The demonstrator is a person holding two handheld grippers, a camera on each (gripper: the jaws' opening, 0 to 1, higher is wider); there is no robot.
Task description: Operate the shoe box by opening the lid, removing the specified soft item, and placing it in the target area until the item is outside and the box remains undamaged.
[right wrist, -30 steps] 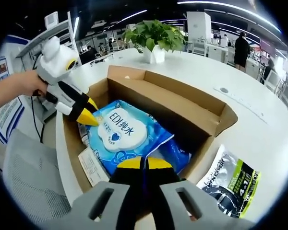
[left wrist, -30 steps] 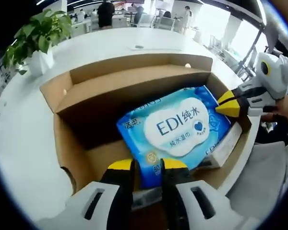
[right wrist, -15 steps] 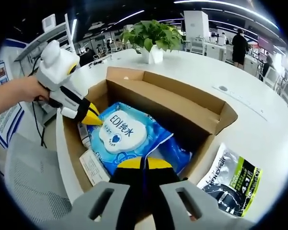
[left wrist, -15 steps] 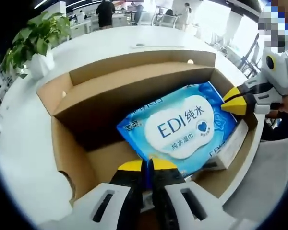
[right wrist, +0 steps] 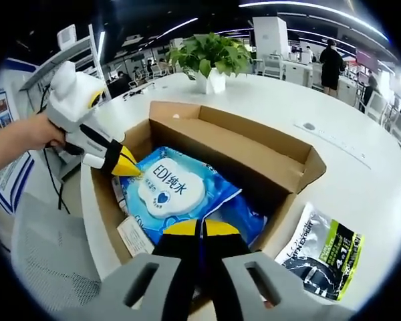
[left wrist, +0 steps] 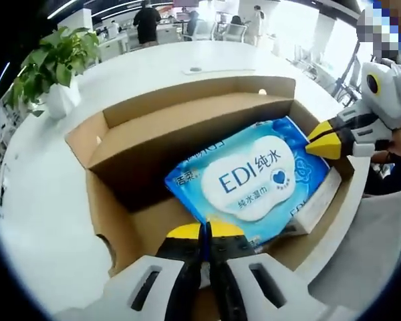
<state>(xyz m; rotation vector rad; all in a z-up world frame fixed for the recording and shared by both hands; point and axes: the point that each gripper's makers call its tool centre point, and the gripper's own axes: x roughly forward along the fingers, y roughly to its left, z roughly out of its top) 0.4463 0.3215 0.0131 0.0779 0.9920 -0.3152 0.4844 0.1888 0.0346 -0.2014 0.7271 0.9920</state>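
Inside the open box (left wrist: pixel 120 144) on the white table (left wrist: pixel 33 200) lies the blue wipes pack (left wrist: pixel 250 177); the left tool (left wrist: pixel 205 232) pinches its near edge, the right tool (right wrist: pixel 200 229) its opposite end, both jaws narrow

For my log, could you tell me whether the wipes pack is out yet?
No: the wipes pack lies inside the open box.

At the bottom centre of the left gripper view, the blue plastic wet-wipes pack (left wrist: pixel 250 180) has its near corner hidden behind the yellow-tipped left gripper (left wrist: pixel 206 232). The white flat carton (left wrist: pixel 316 204) beneath it shows one edge.
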